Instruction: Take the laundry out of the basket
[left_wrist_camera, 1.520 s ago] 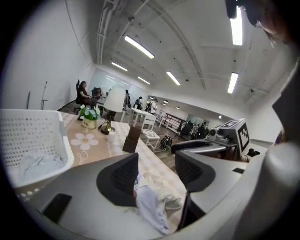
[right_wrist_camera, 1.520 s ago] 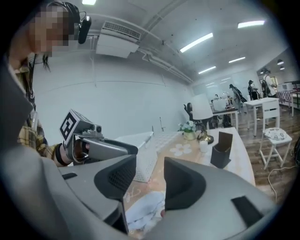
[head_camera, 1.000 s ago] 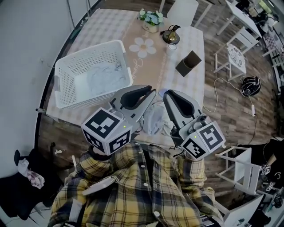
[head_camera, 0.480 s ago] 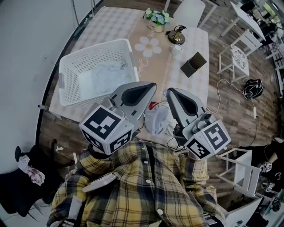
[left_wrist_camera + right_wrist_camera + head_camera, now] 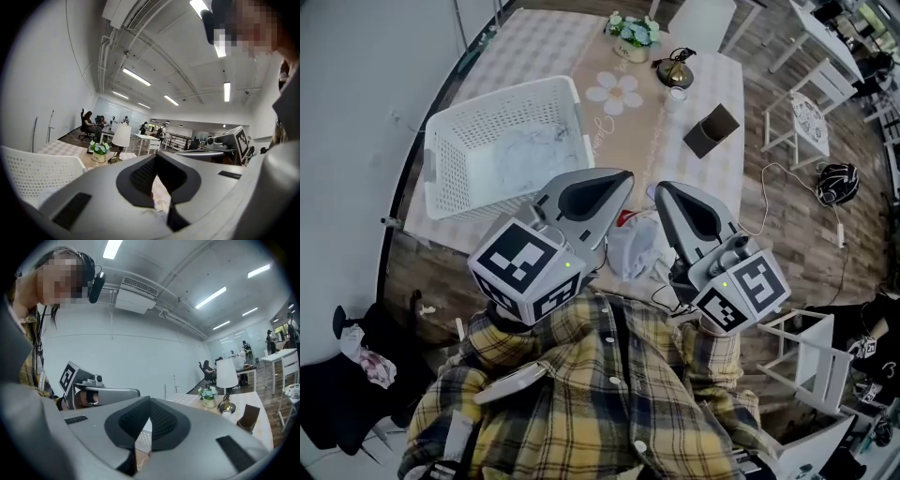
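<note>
Two tools and one loaded basket. Head view: the white basket [image 5: 455, 173] stands on the counter [image 5: 534, 42] with pale laundry [image 5: 520, 155] lying inside it. The left tool [image 5: 614, 183] and right tool [image 5: 667, 194] hover near the counter's front edge, apart from the basket, above a pale crumpled bundle [image 5: 630, 248] that may or may not be laundry. Left gripper view: jaws together, nothing pinched; pale cloth shows beyond them. Right gripper view: jaws together, empty. By this evidence, the emptying remains to be done.
</note>
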`<action>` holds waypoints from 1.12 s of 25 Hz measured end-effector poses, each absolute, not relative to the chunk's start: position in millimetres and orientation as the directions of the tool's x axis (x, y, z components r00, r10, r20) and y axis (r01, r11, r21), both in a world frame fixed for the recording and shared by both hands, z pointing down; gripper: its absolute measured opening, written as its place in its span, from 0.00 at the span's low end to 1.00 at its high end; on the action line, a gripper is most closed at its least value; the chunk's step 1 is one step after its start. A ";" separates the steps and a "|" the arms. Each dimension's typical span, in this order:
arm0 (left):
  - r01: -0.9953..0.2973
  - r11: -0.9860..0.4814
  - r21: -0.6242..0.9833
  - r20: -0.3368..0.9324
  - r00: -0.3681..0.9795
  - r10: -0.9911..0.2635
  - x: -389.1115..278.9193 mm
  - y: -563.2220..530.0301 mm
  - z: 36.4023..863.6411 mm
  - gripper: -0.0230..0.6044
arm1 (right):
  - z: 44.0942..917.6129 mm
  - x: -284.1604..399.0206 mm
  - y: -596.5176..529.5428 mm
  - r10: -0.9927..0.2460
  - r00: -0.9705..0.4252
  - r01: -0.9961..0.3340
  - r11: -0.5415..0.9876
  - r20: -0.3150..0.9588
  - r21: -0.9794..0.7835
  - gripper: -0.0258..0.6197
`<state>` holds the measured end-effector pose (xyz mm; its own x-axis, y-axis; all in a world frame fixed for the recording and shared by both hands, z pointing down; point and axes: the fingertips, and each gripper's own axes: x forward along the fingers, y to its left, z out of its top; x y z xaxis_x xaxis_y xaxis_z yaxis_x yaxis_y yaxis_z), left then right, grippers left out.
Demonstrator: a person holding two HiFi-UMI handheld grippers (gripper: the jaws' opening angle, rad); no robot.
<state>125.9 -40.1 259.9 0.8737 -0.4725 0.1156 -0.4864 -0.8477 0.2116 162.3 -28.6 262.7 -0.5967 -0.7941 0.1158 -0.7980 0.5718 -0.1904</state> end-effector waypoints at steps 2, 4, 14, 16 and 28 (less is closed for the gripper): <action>-0.491 -0.845 0.213 0.111 0.871 -0.478 125.6 -39.0 259.5 0.07 | 263.5 163.5 -27.3 -0.796 -0.594 -0.800 0.569 0.117 -0.191 0.03; -0.495 -0.843 0.211 0.112 0.869 -0.482 124.6 -38.0 259.3 0.07 | 264.2 164.0 -26.0 -0.797 -0.592 -0.802 0.566 0.119 -0.191 0.03; -0.498 -0.841 0.214 0.125 0.867 -0.482 121.6 -34.6 264.0 0.07 | 267.8 166.2 -22.5 -0.808 -0.575 -0.813 0.549 0.126 -0.192 0.03; -0.498 -0.840 0.213 0.128 0.867 -0.482 120.0 -33.8 265.4 0.07 | 268.8 165.5 -21.5 -0.810 -0.573 -0.815 0.546 0.128 -0.194 0.03; -0.505 -0.835 0.220 0.153 0.863 -0.482 91.8 -48.3 273.9 0.07 | 277.6 153.9 -38.1 -0.834 -0.532 -0.839 0.496 0.148 -0.223 0.03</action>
